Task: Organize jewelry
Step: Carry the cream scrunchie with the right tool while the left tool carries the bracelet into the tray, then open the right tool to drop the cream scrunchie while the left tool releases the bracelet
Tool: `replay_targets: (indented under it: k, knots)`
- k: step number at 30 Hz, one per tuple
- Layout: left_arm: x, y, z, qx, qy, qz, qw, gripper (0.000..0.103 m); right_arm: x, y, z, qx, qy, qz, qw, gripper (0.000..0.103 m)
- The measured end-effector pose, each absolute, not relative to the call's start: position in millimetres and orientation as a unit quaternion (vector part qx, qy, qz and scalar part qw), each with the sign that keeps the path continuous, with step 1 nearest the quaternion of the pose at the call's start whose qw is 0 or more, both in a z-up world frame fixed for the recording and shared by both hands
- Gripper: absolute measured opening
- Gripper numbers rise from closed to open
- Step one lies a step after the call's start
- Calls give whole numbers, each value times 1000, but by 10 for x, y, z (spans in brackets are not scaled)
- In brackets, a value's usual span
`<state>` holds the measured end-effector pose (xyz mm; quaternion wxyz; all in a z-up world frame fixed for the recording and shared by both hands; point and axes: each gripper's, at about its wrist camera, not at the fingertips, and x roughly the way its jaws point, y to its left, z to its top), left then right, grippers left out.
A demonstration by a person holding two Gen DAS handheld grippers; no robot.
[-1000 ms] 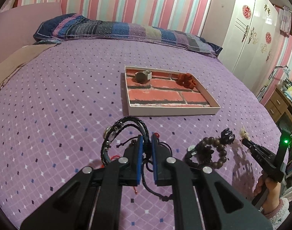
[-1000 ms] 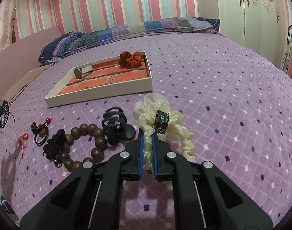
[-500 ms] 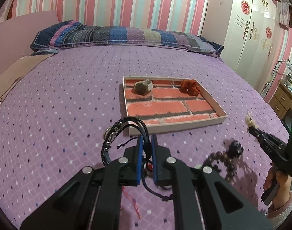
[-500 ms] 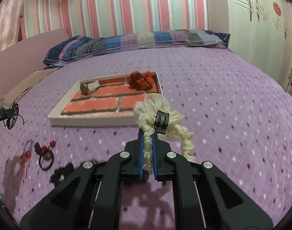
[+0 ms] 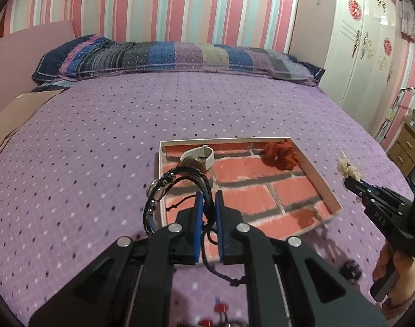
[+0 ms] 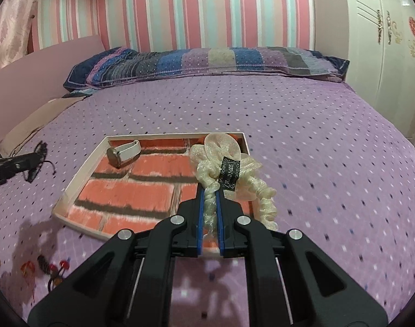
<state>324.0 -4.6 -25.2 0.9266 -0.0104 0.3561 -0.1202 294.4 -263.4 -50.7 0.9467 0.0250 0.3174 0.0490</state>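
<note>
A shallow white tray (image 5: 322, 182) with a brick-pattern floor lies on the purple bed; it also shows in the right wrist view (image 6: 79, 171). In it lie a watch with a white strap (image 5: 200, 156) and a rust-red scrunchie (image 5: 279, 154). My left gripper (image 5: 208, 199) is shut on a black braided bracelet (image 5: 174, 182), held over the tray's near left corner. My right gripper (image 6: 209, 199) is shut on a cream scrunchie (image 6: 221, 158) with a black label, held over the tray's right part.
Small red and black hair ties (image 6: 51, 268) lie on the bed at the lower left of the right wrist view. A black hair claw (image 5: 351, 268) lies near the right hand. A striped pillow (image 5: 180, 57) lies at the bed's head; a white wardrobe (image 5: 365, 46) stands on the right.
Both grippers have lifted off the bed and moved forward over the tray, each carrying its item. The wooden bead bracelet and the other loose pieces have dropped behind.
</note>
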Motion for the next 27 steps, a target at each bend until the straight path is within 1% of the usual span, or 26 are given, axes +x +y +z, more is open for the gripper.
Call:
replay_targets:
  k: [7,10,15,20,23,27]
  knots:
    - [3846,-270,-581,-16,390,-112,914,9,3541,-2556,-662,36,356,53,932,9]
    - [4087,-331,-789,-23,419,-110,901,9,3752,-2549,-696,49,373,55,925,9]
    - [4354,-385,-1091,-29,460,-105,881,9,4052,-2477,-793,37,406,50,912,9]
    - [4505,-419,-1192,-23,472,-98,876,9,4266,-2448,-1001,38,447,48,893,9]
    - [4586,-414,-1237,-20,477,-93,874,9,4329,-2477,-1048,51,457,47,887,9]
    - [4668,-387,-1301,-19,486,-87,869,9,4432,-2456,-1120,43,475,42,878,9]
